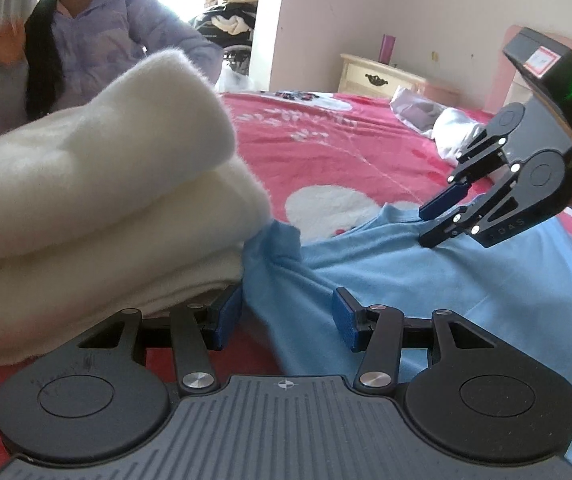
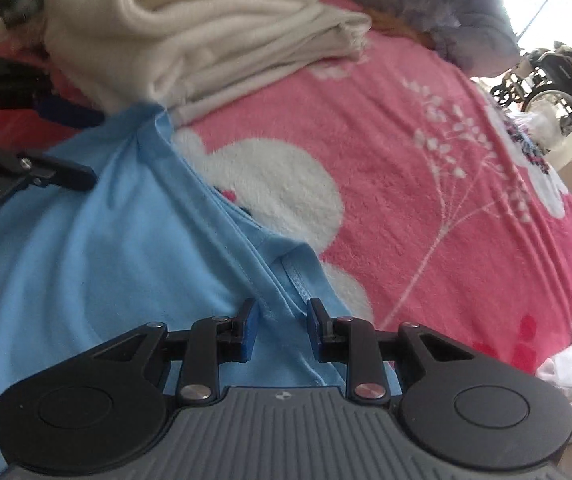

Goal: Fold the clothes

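At the far left a folded cream blanket (image 1: 97,184) sits stacked on the pink bedspread (image 1: 326,148), and the light blue T-shirt (image 1: 426,280) lies spread flat just beside it, one sleeve touching the blanket's lower edge. The left gripper (image 1: 286,320) hovers low at that sleeve end with its jaws standing apart, blue fabric lying between them but neither pad pressing on it. Further right, the right gripper (image 2: 281,332) points steeply down over the shirt's upper hem near the neckline seam; its jaws are also parted and straddle a ridge of cloth without clamping it. This looks like the set-up before a fold: both tools are placed on the shirt's edge, neither has taken hold. The next move probably calls for each pair of jaws to close on a pinch of fabric, then lift together so the edge carries over evenly without dragging the blanket.
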